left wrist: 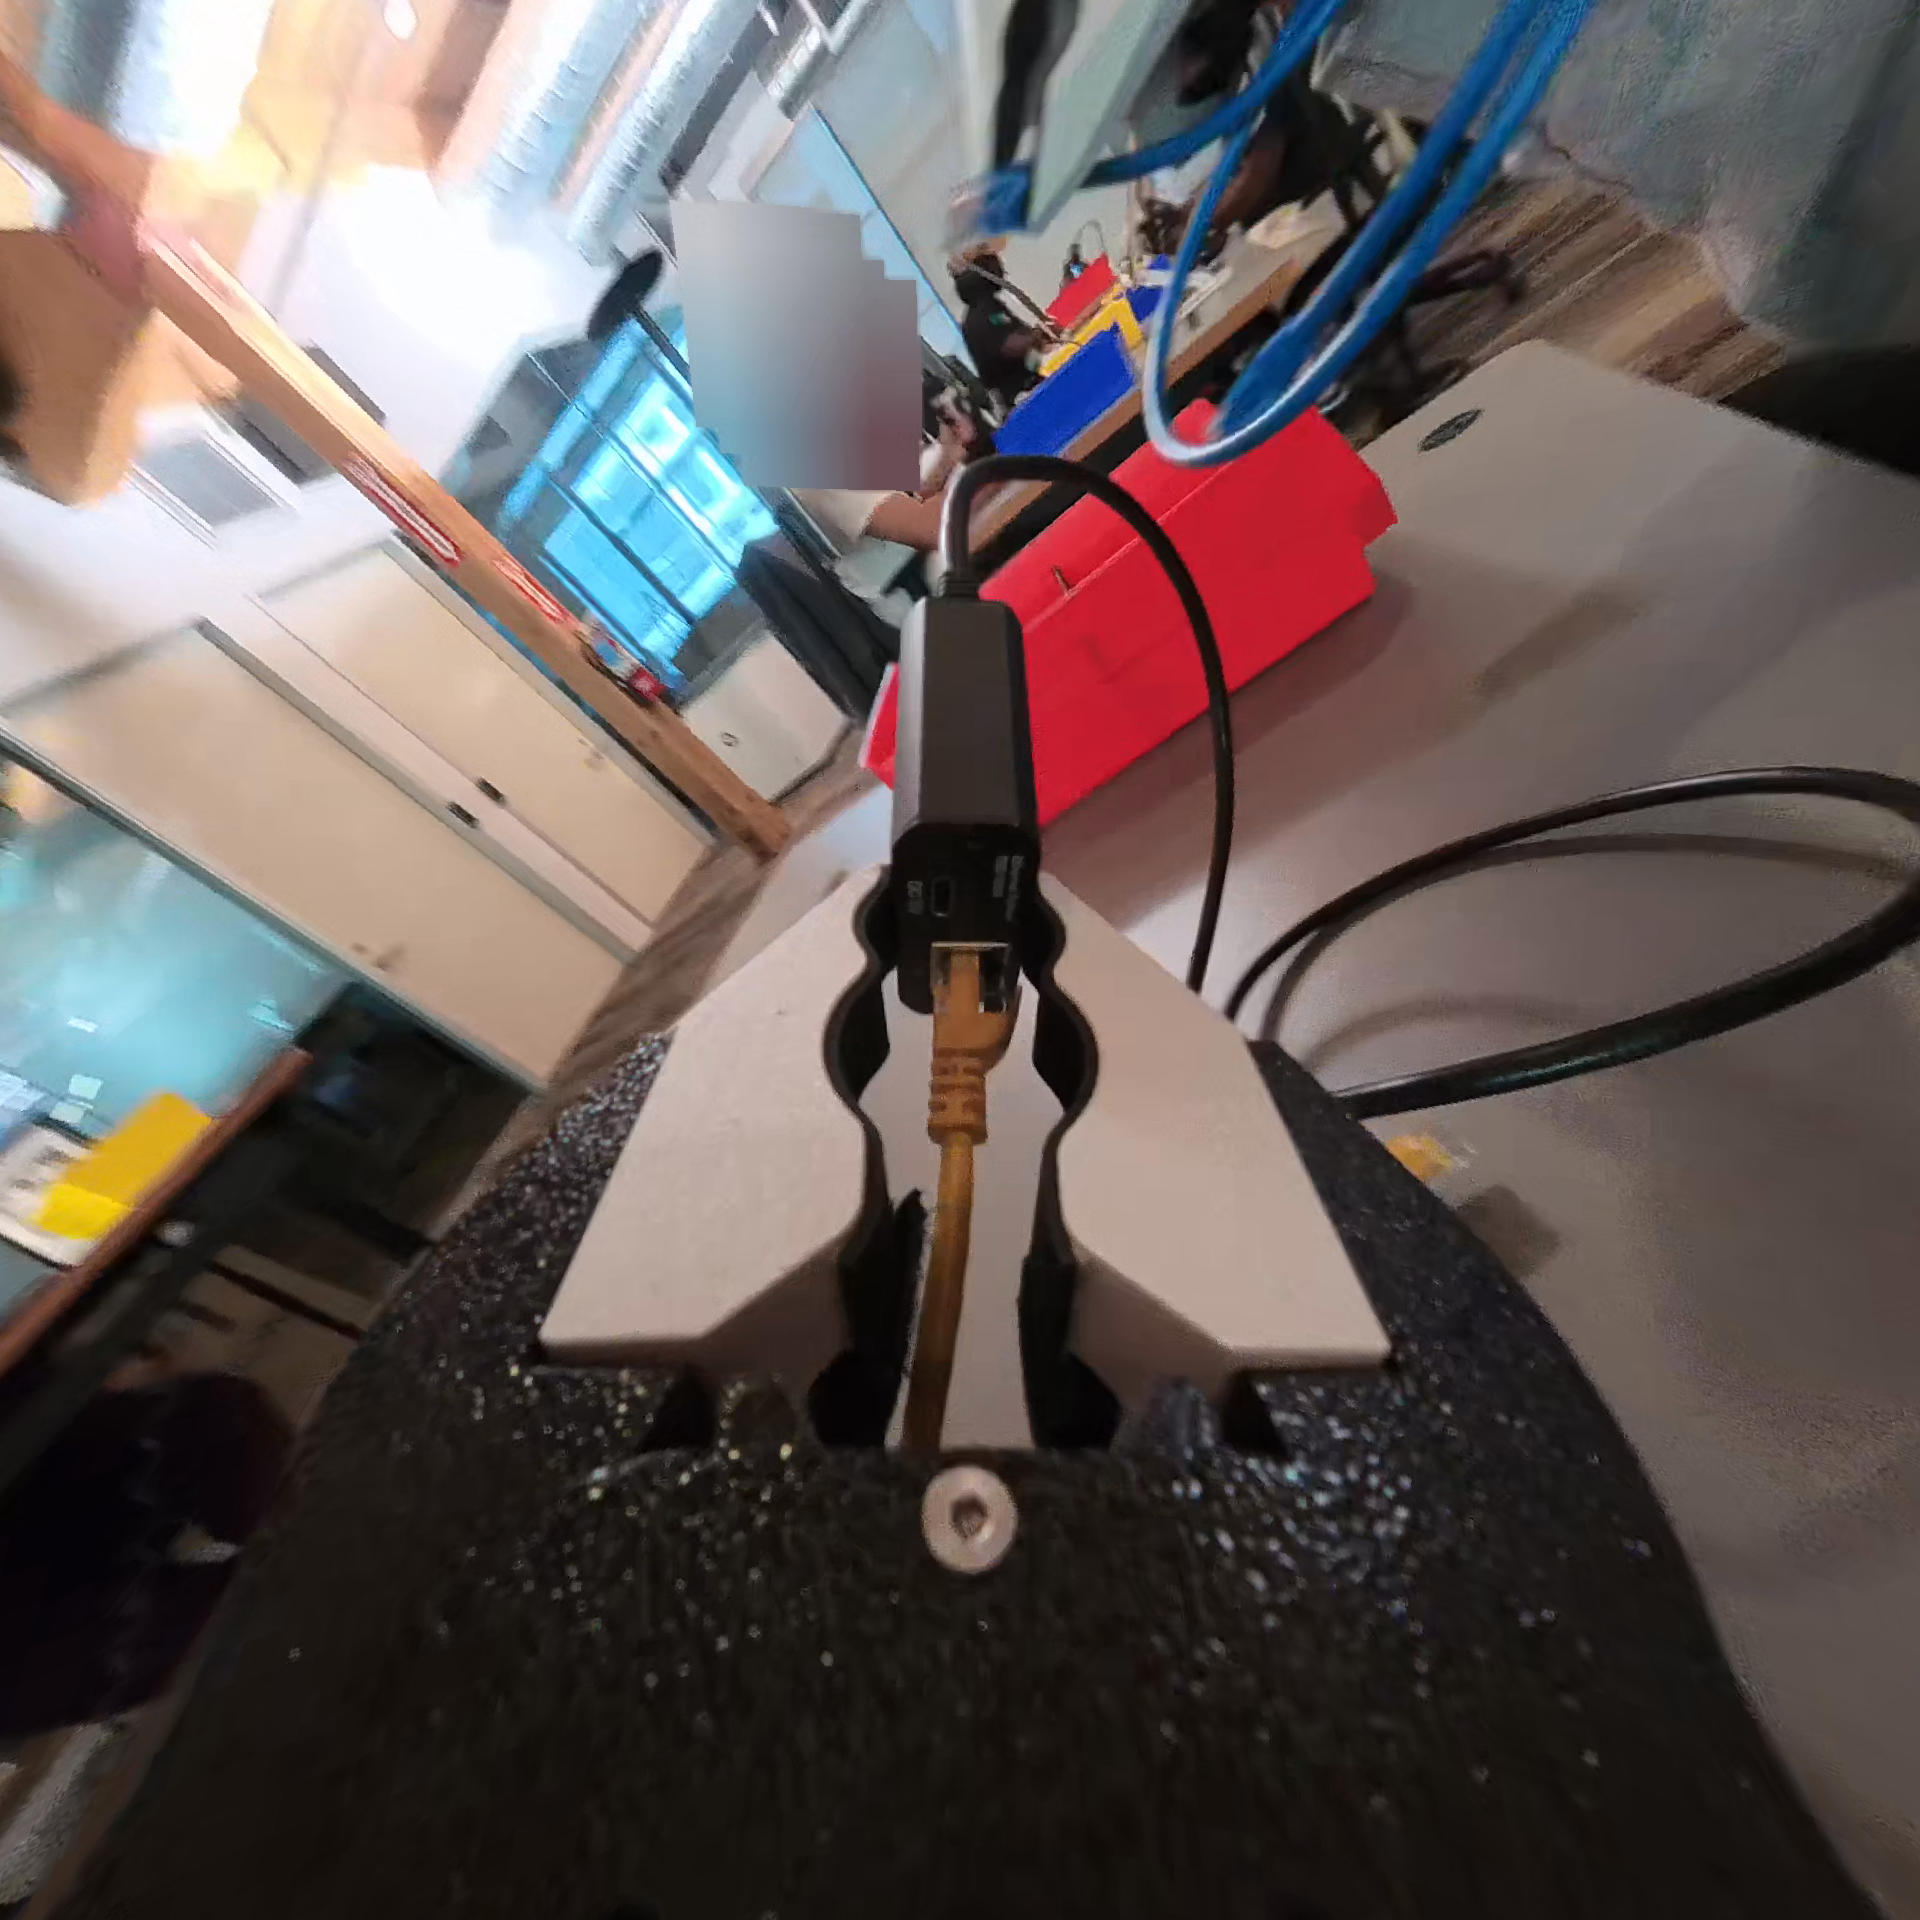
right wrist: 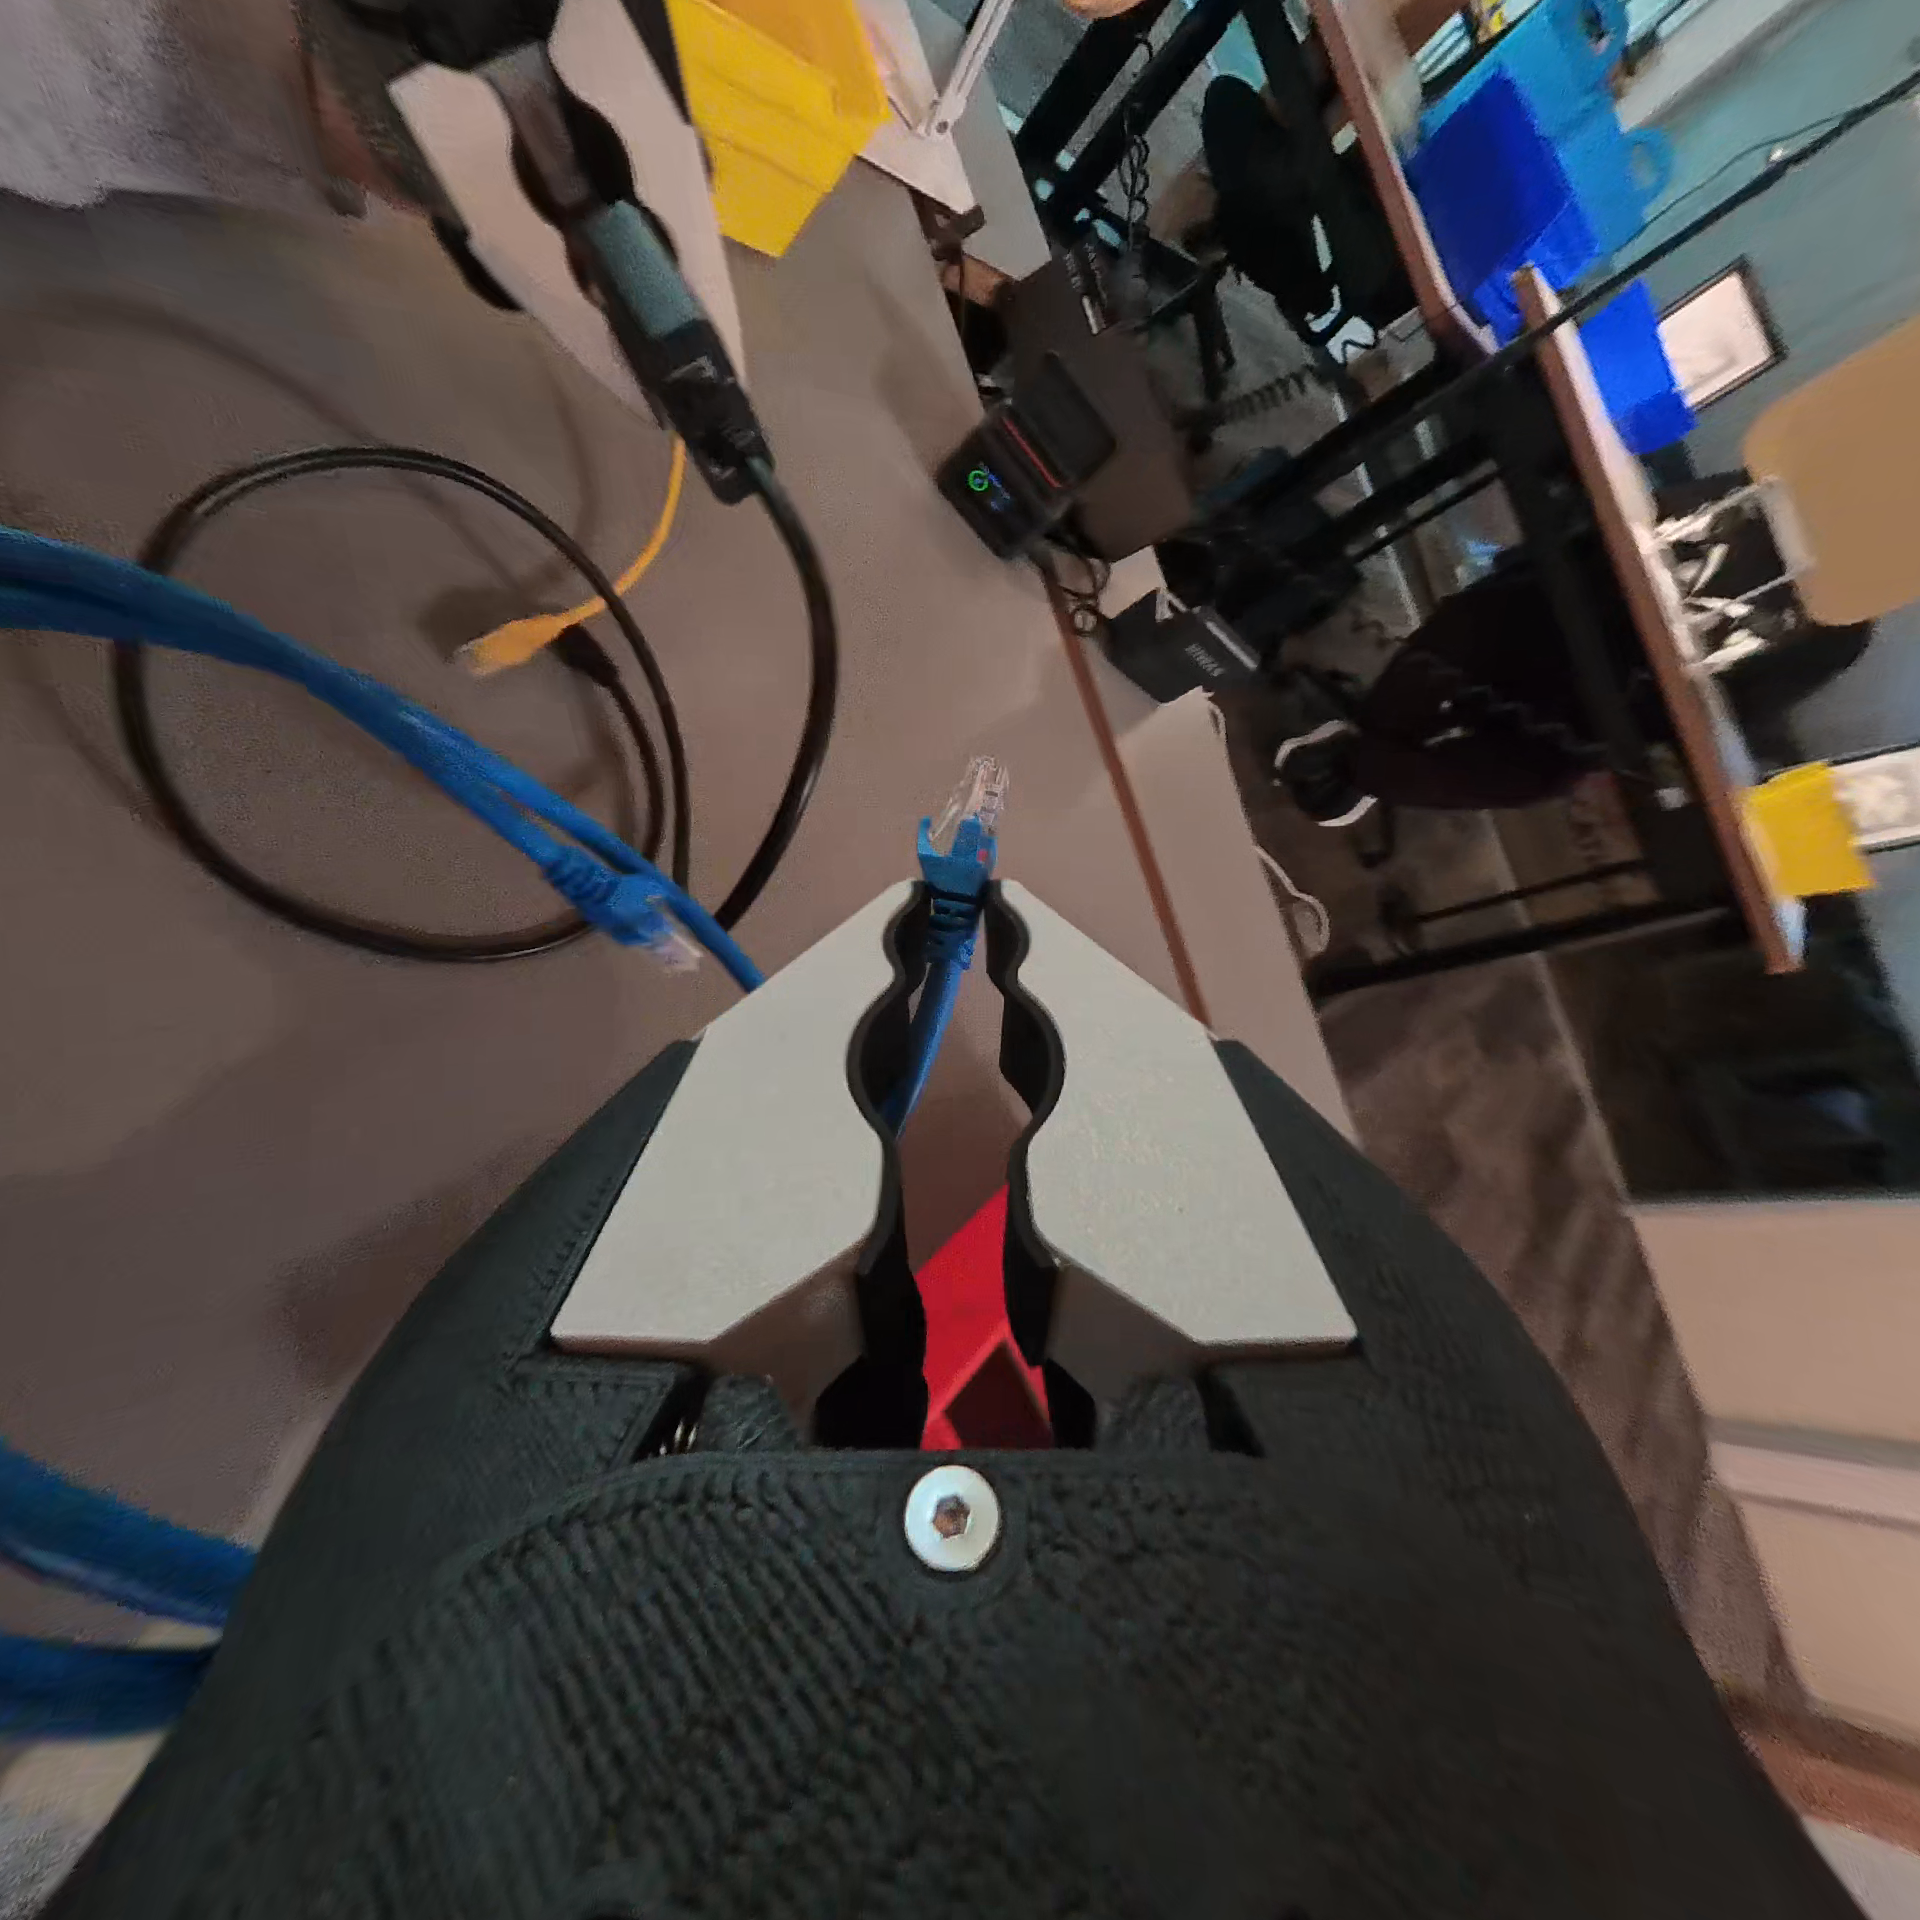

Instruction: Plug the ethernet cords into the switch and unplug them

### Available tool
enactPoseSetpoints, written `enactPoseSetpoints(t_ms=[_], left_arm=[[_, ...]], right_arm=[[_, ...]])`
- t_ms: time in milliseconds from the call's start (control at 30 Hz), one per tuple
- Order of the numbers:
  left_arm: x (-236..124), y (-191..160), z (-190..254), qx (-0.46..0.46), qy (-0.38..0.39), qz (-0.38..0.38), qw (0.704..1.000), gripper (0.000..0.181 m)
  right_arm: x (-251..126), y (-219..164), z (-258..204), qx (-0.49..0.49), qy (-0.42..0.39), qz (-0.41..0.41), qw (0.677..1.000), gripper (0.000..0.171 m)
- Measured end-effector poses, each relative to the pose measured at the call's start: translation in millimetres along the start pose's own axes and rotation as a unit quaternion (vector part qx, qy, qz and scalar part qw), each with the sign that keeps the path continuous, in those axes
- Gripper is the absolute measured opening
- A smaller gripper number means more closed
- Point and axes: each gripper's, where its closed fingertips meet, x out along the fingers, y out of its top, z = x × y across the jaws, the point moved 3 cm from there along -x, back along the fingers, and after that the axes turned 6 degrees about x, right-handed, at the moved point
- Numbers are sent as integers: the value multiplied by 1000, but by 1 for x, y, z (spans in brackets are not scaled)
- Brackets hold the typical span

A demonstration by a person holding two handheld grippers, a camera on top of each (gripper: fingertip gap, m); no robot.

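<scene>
Left tool (left wrist: 961, 935) pinches the switch (left wrist: 961, 748), lifted off the worktop (left wrist: 1558, 1039) with a yellow cord (left wrist: 954, 1143) seated, steadying its port. Right tool (right wrist: 954, 894) clamps a blue cord (right wrist: 951, 883) behind its plug, leaving the tip free for insertion. Remaining ports are hidden; motion blur obscures the background.

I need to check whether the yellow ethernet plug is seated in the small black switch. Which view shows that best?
The left wrist view: the yellow ethernet plug sits in the small black switch, head-on. The right wrist view shows the switch blurred and side-on, port hidden.
</scene>
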Motion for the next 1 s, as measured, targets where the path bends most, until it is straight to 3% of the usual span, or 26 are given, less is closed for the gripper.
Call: enactPoseSetpoints(t_ms=[133,300,600,767,1000], left_arm=[[29,13,24,107,56,-24,992,21],[49,15,66,244,30,-36,969,21],[44,16,68,192,16,-3,981,21],[44,22,76,193,1,15,981,20],[43,27,79,119,-27,52,991,21]], right_arm=[[20,6,9,-82,-9,-15,996,8],[49,-3,7,-183,-39,-67,980,8],[79,-13,-74,-248,114,-69,959,8],[77,-13,-87,-253,145,-61,955,8],[71,-12,-93,-273,179,-61,943,8]])
